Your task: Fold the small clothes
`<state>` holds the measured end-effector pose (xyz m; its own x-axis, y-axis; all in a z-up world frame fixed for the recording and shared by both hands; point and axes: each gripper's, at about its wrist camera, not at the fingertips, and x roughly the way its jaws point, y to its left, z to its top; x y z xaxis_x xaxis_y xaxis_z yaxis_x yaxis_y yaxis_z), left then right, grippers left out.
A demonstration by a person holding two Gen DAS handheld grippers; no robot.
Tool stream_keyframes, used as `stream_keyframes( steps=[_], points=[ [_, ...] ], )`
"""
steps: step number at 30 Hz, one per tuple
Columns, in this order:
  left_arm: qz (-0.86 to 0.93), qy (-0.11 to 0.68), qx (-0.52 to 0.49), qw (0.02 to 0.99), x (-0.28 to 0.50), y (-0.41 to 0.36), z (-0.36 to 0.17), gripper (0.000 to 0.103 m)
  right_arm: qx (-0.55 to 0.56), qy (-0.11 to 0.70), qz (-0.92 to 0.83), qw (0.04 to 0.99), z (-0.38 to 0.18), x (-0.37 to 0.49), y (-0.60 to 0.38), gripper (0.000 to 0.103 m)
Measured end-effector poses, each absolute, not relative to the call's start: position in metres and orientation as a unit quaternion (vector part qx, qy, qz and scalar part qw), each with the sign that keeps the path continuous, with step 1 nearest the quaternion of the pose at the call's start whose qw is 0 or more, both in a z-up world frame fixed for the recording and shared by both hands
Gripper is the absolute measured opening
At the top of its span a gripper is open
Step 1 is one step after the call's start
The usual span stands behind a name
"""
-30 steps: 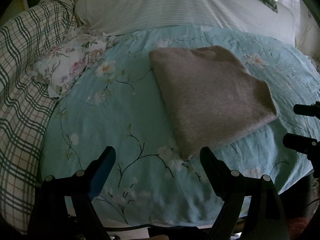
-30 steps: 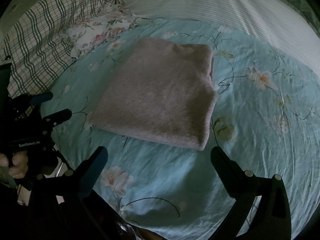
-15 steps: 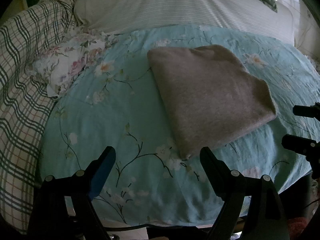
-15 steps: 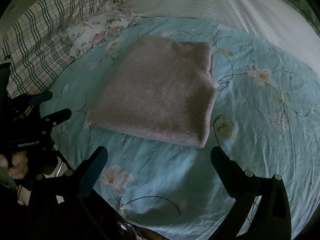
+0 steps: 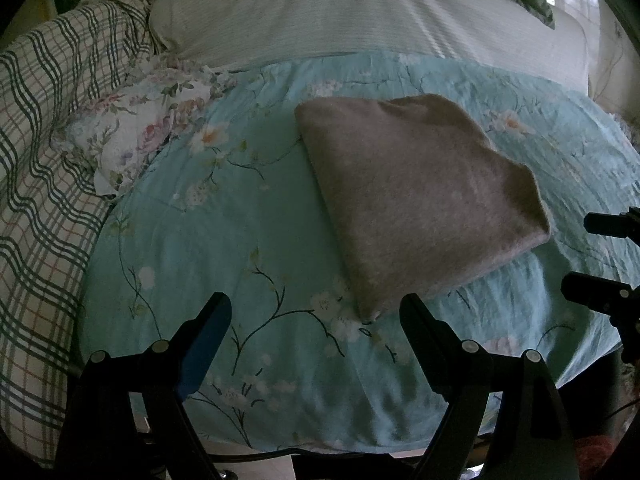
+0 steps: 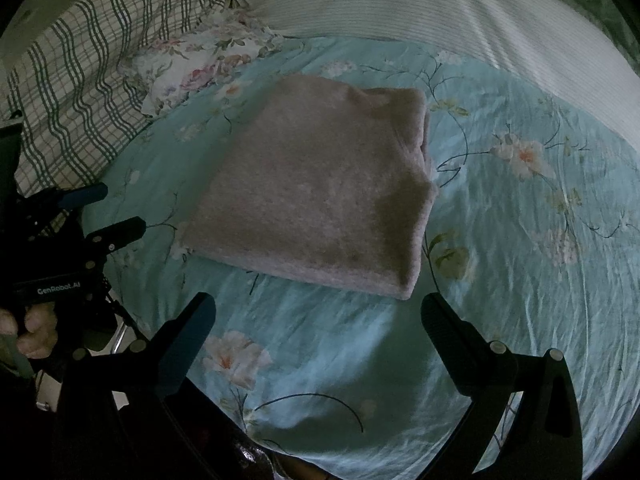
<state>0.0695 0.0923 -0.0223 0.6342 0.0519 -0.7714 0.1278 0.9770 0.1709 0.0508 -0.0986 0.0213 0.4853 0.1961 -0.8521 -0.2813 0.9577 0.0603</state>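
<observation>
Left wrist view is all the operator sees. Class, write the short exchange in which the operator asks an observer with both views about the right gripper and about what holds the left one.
Operator: I see only two dark tips at my right edge. Is the right gripper carrying anything?
Observer: No. The right gripper is wide open and empty, over the floral cover, just short of the folded grey garment.
Operator: What is behind my own fingers?
Observer: A hand grips the handle of the left gripper at the bed's edge.
</observation>
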Motion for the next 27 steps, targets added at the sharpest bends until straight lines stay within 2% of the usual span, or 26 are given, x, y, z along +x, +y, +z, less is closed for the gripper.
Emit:
stream_keyframes(
  steps=[27],
  points=[
    [-0.021, 0.424, 0.103, 0.899, 0.0675, 0.0856, -0.0174, 0.087, -0.045, 0.487, 0.14, 0.861, 0.0236, 0.051, -0.0981, 0.102]
  ],
)
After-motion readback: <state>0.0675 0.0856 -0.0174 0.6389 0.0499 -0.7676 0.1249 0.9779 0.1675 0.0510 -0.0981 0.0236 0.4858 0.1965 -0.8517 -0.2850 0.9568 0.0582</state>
